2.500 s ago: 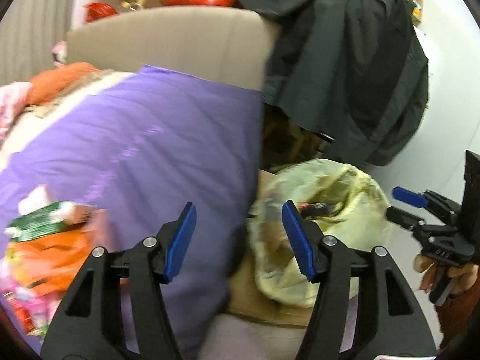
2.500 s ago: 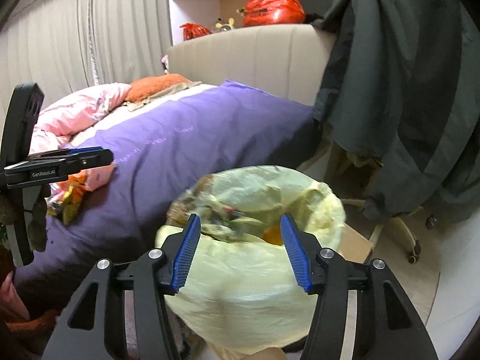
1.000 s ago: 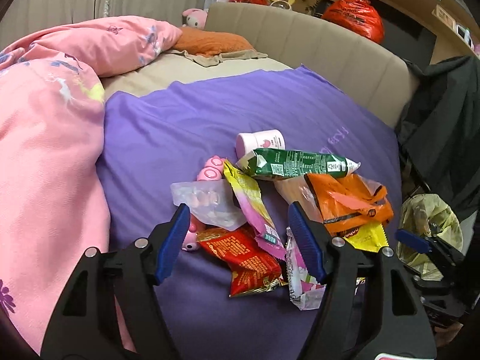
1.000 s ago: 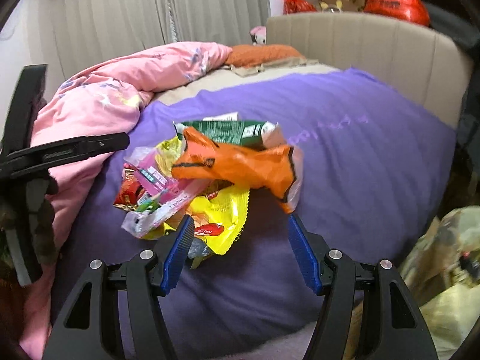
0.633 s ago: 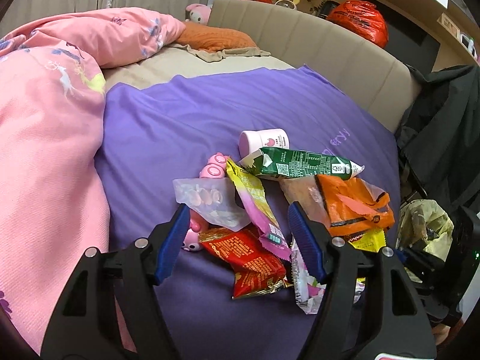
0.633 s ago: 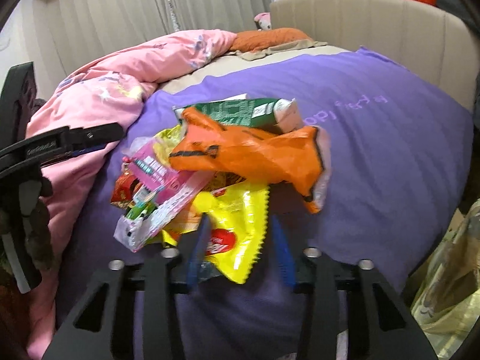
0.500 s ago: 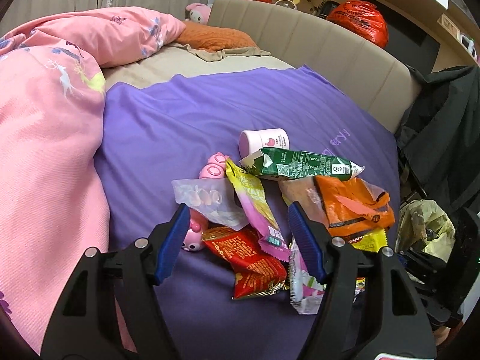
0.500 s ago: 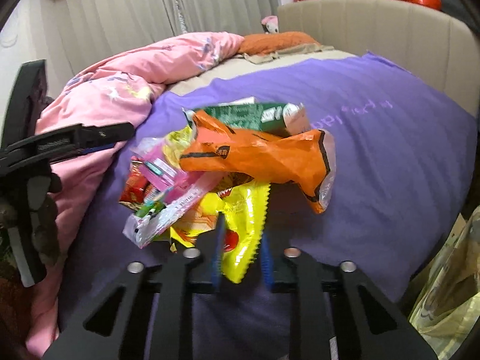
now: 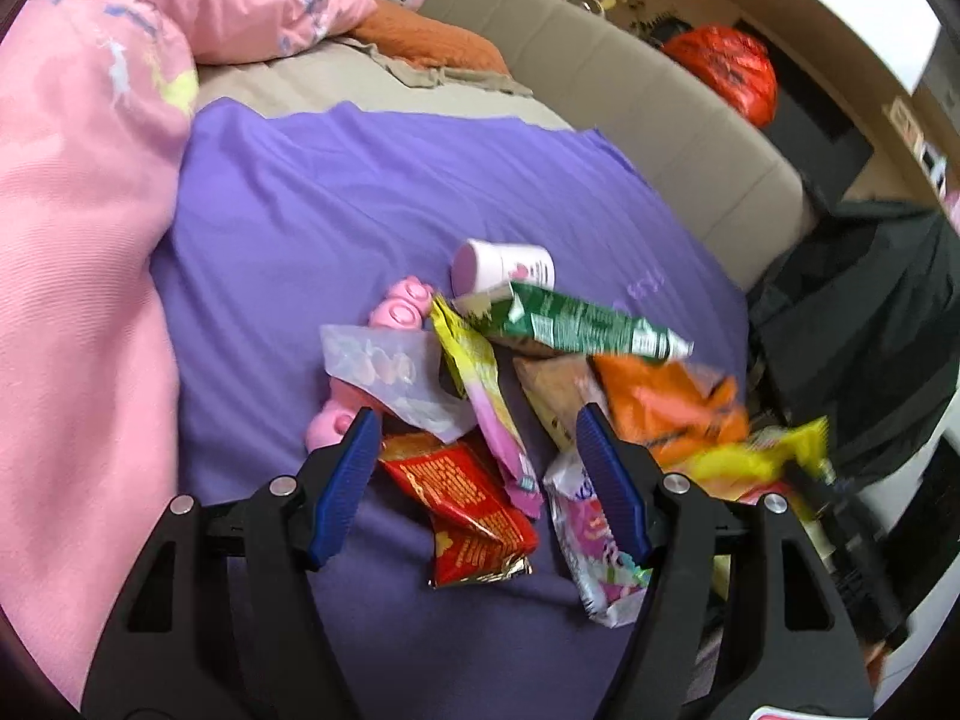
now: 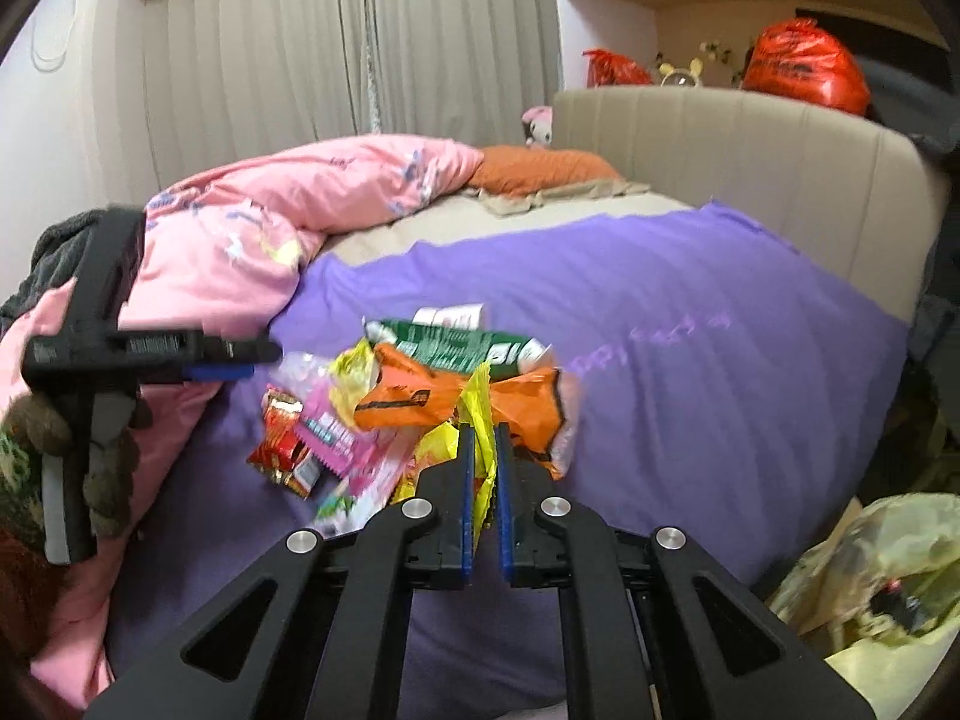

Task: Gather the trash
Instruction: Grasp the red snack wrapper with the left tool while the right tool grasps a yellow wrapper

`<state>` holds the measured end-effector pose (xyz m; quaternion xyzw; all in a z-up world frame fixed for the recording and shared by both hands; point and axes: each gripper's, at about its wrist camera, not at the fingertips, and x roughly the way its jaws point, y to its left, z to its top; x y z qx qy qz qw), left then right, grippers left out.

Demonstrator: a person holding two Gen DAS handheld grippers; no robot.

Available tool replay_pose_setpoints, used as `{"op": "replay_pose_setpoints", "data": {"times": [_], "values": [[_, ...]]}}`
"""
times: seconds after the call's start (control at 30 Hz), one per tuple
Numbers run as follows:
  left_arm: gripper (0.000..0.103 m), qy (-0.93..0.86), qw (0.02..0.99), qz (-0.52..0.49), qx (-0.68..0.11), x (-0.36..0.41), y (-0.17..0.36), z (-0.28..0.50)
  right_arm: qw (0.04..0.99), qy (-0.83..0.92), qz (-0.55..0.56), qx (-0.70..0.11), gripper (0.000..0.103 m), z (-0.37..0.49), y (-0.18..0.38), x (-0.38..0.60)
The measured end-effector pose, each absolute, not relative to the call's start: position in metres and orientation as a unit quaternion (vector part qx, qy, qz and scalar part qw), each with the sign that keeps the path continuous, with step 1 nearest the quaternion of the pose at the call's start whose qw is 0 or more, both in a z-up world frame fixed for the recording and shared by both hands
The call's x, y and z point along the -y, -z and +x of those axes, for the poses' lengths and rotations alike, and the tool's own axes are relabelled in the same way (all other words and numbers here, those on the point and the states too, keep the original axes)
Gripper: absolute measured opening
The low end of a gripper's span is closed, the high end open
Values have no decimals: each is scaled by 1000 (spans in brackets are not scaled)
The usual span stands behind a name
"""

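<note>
While the right gripper pinches a yellow snack wrapper between its nearly closed blue pads, the left gripper hangs with its fingers spread wide above a heap of litter on a purple bedspread. Under and between those parted fingers lie a red foil packet, a pink-and-yellow sachet and a clear plastic bag, with a pink toy partly beneath them. Farther back a green wrapper lies against a small pink-and-white cup on its side, and an orange snack bag sits just behind the pinched yellow one, which looks lifted off the cloth, though blur makes that uncertain. A pink-and-white packet rests nearest the bed's edge. At the lower right of the right wrist view a filled yellowish trash bag stands beside the bed. A pink duvet is bunched on the far side, against a beige headboard.
</note>
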<state>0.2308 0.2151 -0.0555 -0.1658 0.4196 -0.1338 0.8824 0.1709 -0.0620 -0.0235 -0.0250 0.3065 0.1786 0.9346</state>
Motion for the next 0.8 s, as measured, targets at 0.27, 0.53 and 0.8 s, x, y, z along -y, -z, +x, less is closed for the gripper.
{"op": "replay_pose_setpoints", "data": {"times": [0.27, 0.53, 0.8], "values": [[61, 116, 859, -124, -483, -196, 90, 240, 948, -154, -19, -278, 8, 167, 3, 89], [36, 122, 854, -128, -490, -197, 96, 240, 949, -139, -13, -282, 8, 161, 10, 98], [16, 155, 871, -112, -453, -188, 75, 233, 951, -134, -17, -278, 8, 156, 9, 98]]}}
